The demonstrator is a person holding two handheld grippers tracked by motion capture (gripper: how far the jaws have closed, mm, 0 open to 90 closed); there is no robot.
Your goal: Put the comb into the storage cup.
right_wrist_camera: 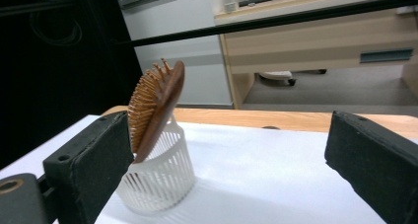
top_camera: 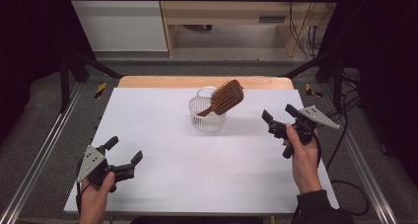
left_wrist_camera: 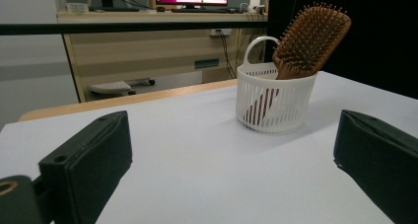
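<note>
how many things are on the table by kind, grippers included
brush: 1, wooden, standing handle-down in the basket
basket: 1, white, slatted
grippers: 2, left gripper and right gripper, both with jaws apart and holding nothing
total: 4

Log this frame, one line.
hairbrush handle-down in basket | left gripper open, apart | right gripper open, apart

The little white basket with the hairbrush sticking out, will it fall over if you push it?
Probably yes. The white basket looks thin and light, and the wooden hairbrush leans far out over its rim, so it is likely top-heavy. Its slatted plastic wall may also flex if squeezed. On the smooth white table it might slide first.
</note>
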